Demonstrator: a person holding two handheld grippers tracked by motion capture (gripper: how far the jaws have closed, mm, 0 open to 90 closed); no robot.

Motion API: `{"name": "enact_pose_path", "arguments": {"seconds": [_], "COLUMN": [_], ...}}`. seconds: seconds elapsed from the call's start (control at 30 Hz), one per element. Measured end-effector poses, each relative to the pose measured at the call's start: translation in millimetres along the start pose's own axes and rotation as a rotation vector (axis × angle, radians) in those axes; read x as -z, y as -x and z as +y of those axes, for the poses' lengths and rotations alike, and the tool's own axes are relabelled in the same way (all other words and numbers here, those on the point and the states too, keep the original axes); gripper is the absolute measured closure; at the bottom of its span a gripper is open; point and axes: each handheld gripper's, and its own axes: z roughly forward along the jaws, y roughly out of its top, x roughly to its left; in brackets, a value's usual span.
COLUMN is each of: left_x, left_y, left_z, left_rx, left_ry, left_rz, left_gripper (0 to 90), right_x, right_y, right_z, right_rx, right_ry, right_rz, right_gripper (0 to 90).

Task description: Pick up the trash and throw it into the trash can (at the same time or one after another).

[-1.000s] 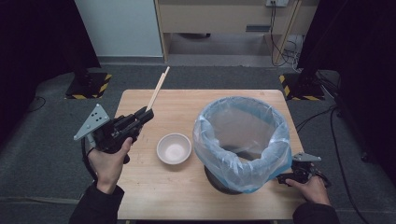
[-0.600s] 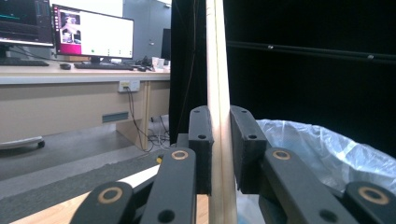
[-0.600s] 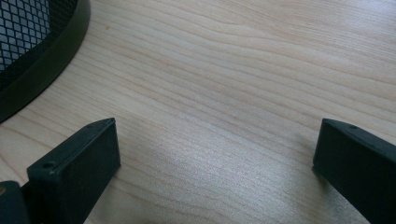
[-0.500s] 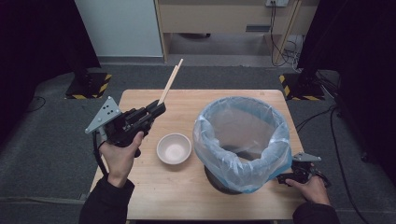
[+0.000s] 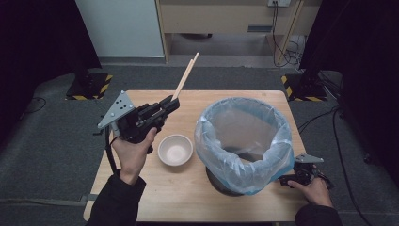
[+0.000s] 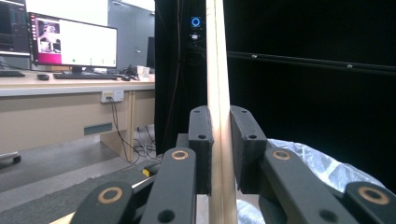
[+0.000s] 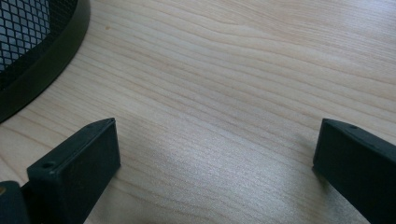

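Note:
My left gripper (image 5: 170, 103) is raised over the table's left half and shut on a pair of wooden chopsticks (image 5: 186, 75), which slant up and away from it. In the left gripper view the chopsticks (image 6: 217, 93) stand upright, pinched between the two black pads (image 6: 201, 149). A small white bowl (image 5: 175, 149) sits on the table just right of that hand. A black mesh bin lined with a pale blue bag (image 5: 242, 141) stands to the right. My right gripper (image 7: 215, 163) rests low on the wood by the bin's base (image 7: 42, 51), jaws wide apart with nothing between them.
The wooden table (image 5: 155, 197) has bare room along its near edge and behind the bowl. Past the far edge are grey floor, a cabinet (image 5: 122, 28) and cables. A desk with a lit monitor (image 6: 70, 44) stands farther off in the left gripper view.
My left hand has lifted and shifted right toward the bin, carrying the chopsticks with it. The right hand, the bowl and the bin have stayed put.

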Motion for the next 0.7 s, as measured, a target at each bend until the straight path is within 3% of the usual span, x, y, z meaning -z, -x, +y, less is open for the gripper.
{"name": "enact_pose_path", "arguments": {"seconds": [0.7], "left_x": [-41.8], "left_y": [24.6], "left_z": [-2.5], "left_rx": [-0.011], "left_ry": [-0.017], "left_rz": [-0.068], "left_gripper": [79.5], "right_x": [-0.4], "right_y": [0.0], "right_z": [0.1], "right_rx": [0.000], "right_ry": [0.002], "right_rz": [0.000], "right_gripper": [0.7]}}
